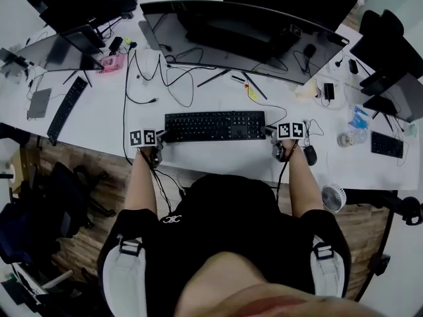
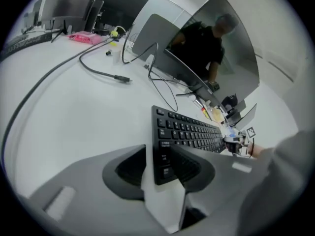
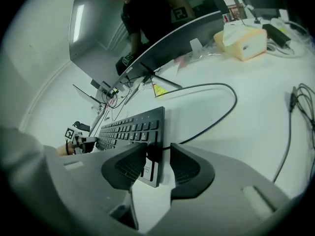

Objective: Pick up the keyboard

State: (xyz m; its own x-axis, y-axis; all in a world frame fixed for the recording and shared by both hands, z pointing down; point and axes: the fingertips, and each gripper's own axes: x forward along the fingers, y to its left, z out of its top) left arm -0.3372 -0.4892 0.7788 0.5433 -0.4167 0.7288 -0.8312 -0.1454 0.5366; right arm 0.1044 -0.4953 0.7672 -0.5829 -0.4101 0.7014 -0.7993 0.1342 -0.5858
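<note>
The keyboard (image 1: pixel 215 125) lies flat on the white table (image 1: pixel 99 121) at the centre of the head view, below the curved monitor (image 1: pixel 238 32), and it does not look lifted yet. The left gripper (image 1: pixel 159 137) sits at its left end and the right gripper (image 1: pixel 273 135) at its right end. In the left gripper view the left gripper (image 2: pixel 160 167) has its jaws partly apart astride the keyboard (image 2: pixel 187 132). The jaw towards the frame's right overlaps the keys. A thin strip of white shows between the other jaw and the keyboard's end, so the grip does not look closed. The right gripper view mirrors this. The right gripper (image 3: pixel 157 167) stands about as far open around the keyboard (image 3: pixel 128 129), with one jaw over the keys and a sliver of white beside the outer jaw. The main risk is probably a shallow bite. Each gripper has only an end of a long, thin board, so if one closes or rises before the other, the keyboard could pivot, tilt and slip out. The dark cable (image 3: pixel 216 117) curving away from the right end towards the upper middle of that view may pull taut or drag as the board rises. The mouse (image 1: pixel 310 154) just beside the right gripper could be knocked.
</note>
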